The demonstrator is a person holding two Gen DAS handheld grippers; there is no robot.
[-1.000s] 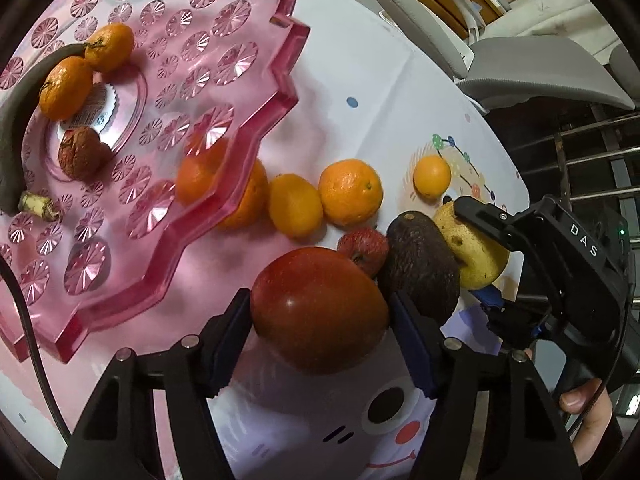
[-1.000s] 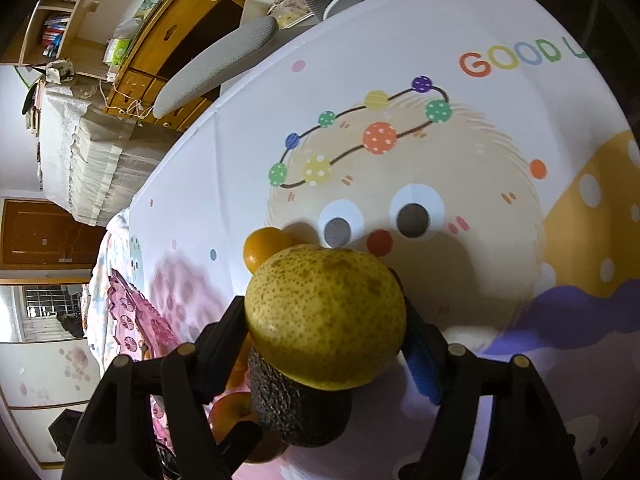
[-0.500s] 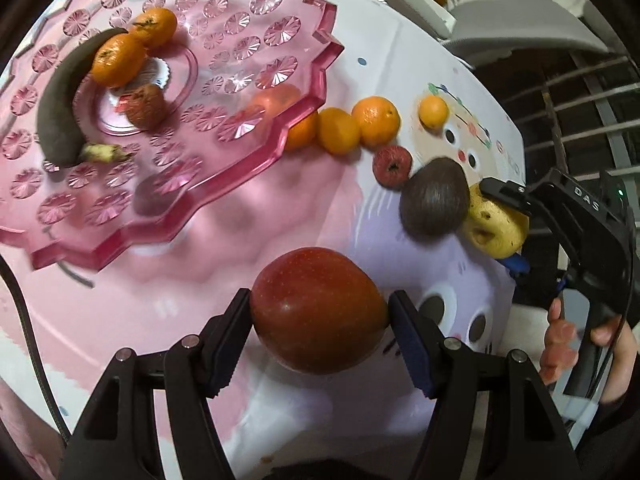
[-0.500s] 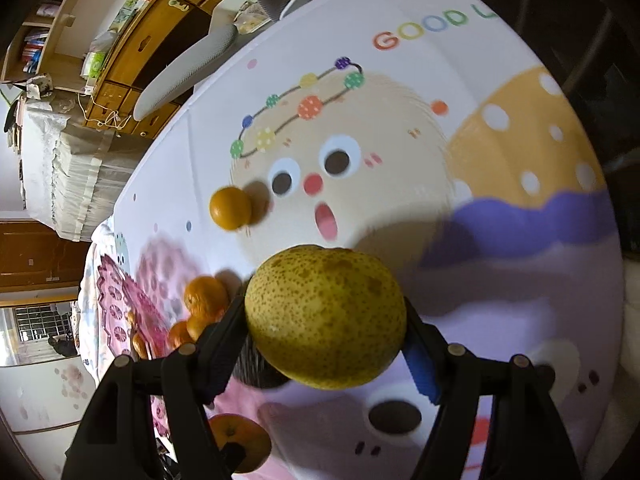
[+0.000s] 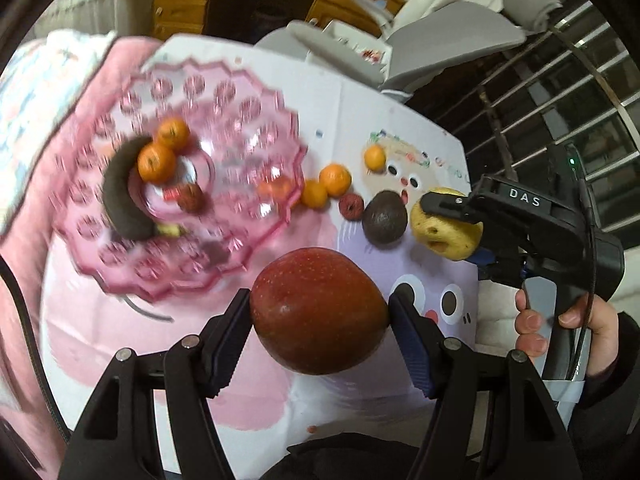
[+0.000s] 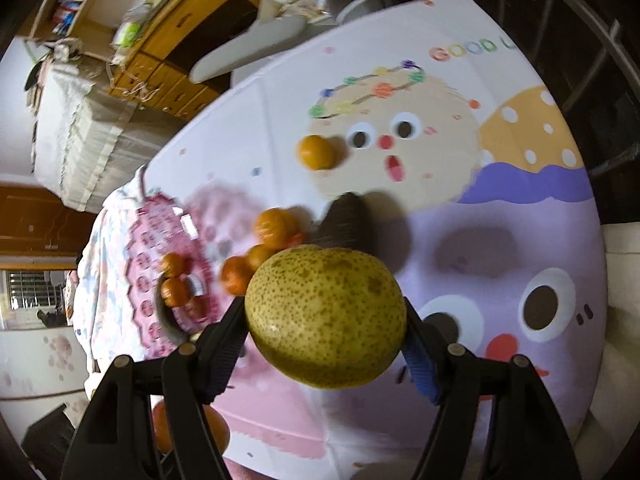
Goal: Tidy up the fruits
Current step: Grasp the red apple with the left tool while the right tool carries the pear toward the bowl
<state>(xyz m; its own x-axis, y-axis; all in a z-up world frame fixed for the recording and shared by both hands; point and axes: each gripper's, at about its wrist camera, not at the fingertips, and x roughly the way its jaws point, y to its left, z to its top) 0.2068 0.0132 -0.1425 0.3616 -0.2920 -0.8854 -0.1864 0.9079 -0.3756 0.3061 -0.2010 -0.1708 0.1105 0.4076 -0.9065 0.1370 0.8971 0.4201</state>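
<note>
Left wrist view: the left hand-held gripper (image 5: 320,316) is clamped on a dark red apple (image 5: 319,310), its blue-padded fingers (image 5: 224,344) pressing the fruit from both sides above the desk (image 5: 168,368). A cartoon-printed cloth (image 5: 352,396) covers the desk. At far left sits a pink scalloped glass tray (image 5: 240,256), blurred, holding 2 small oranges (image 5: 156,162), a blackened banana (image 5: 120,196) and a small brown-red fruit (image 5: 191,199). Just right of the tray's rim lie 3 more oranges (image 5: 335,179) in a loose row, one seen through the pink glass, then a red bumpy lychee-like fruit (image 5: 351,207) and a dark avocado (image 5: 385,218) beside it. 1 orange (image 5: 375,157) lies alone farther back on the printed face.

At right, the right hand-held gripper (image 5: 446,224), whose black body reads "DAS" in white letters, is clamped on a yellow speckled pear (image 5: 444,228); a hand (image 5: 568,320) in a dark sleeve grips its handle.

Right wrist view: the pear (image 6: 326,318) fills the space between that gripper's fingers (image 6: 222,354), held off the cloth (image 6: 500,240). Behind it stand the avocado (image 6: 348,220), the clustered oranges (image 6: 274,226) and the lone orange (image 6: 316,152); the tray (image 6: 154,240) is at left. Coloured letters "GOOD L", cut off at the edge, are printed at the far side of the cloth. Another orange (image 6: 216,430) shows near the lower left, behind the gripper.
</note>
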